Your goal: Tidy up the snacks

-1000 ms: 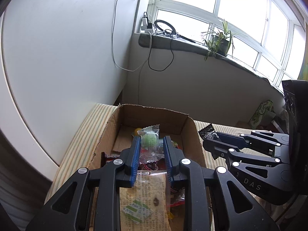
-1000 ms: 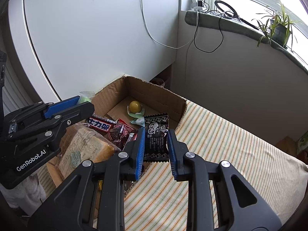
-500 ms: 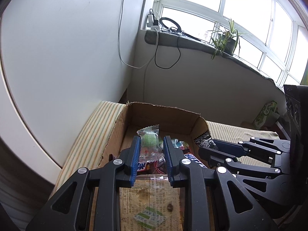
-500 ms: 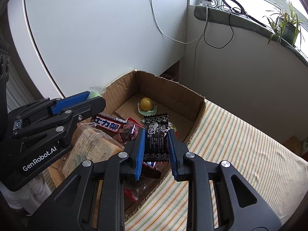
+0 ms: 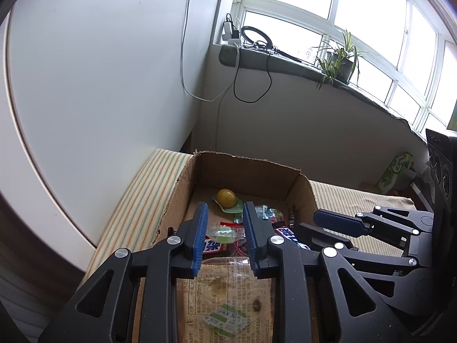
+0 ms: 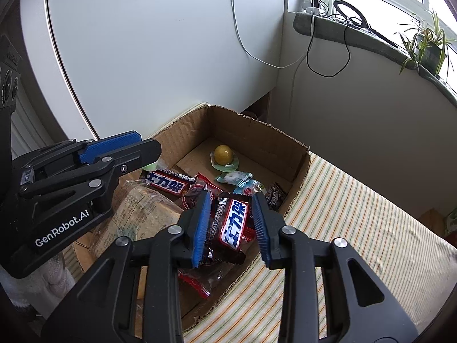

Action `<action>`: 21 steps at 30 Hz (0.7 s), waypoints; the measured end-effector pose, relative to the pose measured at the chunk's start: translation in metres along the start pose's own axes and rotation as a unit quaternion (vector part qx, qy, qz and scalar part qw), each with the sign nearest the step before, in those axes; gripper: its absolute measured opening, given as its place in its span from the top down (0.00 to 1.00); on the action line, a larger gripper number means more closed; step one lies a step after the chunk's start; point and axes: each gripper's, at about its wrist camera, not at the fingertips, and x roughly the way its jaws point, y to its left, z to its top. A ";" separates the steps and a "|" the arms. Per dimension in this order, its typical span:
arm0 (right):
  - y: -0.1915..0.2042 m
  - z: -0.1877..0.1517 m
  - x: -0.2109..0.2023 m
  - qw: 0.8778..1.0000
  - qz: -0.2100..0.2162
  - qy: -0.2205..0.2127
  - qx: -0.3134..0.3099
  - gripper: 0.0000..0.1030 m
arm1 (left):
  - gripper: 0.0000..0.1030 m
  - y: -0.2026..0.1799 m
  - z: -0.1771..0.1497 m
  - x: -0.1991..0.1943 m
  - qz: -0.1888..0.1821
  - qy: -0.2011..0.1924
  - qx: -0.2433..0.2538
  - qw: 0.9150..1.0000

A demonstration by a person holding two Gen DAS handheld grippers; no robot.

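Both grippers over the cardboard box (image 6: 257, 131), both spread wide, gripping nothing. Left gripper (image 5: 224, 227): green sweet packet (image 5: 224, 233) loose in the box below its fingers. Right gripper (image 6: 230, 214): snack bar (image 6: 234, 223) lying under it. Black packet (image 6: 274, 195) at 2 o'clock of the bar, against the box wall.

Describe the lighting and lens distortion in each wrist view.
Left wrist view: the bright window is blown out to white, and the fisheye lens bows the white wall panel. Right wrist view: soft daylight falls evenly into the brown cardboard box, with the corners vignetted dark; the glossy red chocolate bar wrapper reads sharply.
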 end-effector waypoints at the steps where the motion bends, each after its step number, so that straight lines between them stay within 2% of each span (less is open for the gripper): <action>1: 0.000 0.000 -0.001 1.000 -0.002 -0.002 0.000 0.56 | 0.76 0.000 0.000 0.000 0.000 0.000 0.000 1.000; 4: -0.001 -0.001 -0.005 1.000 -0.003 -0.007 -0.001 0.54 | 0.59 0.000 0.000 -0.003 0.001 -0.003 -0.001 1.000; 6: 0.000 -0.002 -0.007 1.000 -0.007 -0.008 -0.005 0.49 | 0.59 0.000 0.000 -0.006 0.002 -0.005 0.000 1.000; 7: 0.000 -0.002 -0.009 1.000 -0.009 -0.009 -0.006 0.38 | 0.59 0.000 0.000 -0.007 0.003 -0.007 0.000 1.000; 8: 0.001 -0.003 -0.011 1.000 -0.012 -0.014 -0.008 0.32 | 0.59 0.000 0.001 -0.008 0.004 -0.008 0.000 1.000; 9: 0.001 -0.003 -0.013 1.000 -0.014 -0.018 -0.009 0.30 | 0.58 0.000 0.001 -0.010 0.003 -0.008 -0.001 1.000; 11: 0.003 -0.004 -0.017 1.000 -0.016 -0.021 -0.012 0.30 | 0.54 0.000 0.000 -0.014 0.004 -0.011 0.000 1.000; 15: 0.008 -0.004 -0.021 0.999 -0.022 -0.020 -0.019 0.28 | 0.52 -0.003 0.000 -0.019 0.005 -0.013 0.003 1.000; 17: 0.010 -0.005 -0.024 0.999 -0.023 -0.021 -0.021 0.28 | 0.44 -0.003 0.000 -0.022 0.006 -0.016 0.002 1.000; 21: 0.012 -0.007 -0.027 0.999 -0.024 -0.024 -0.022 0.28 | 0.43 -0.004 -0.001 -0.026 0.010 -0.017 0.003 1.000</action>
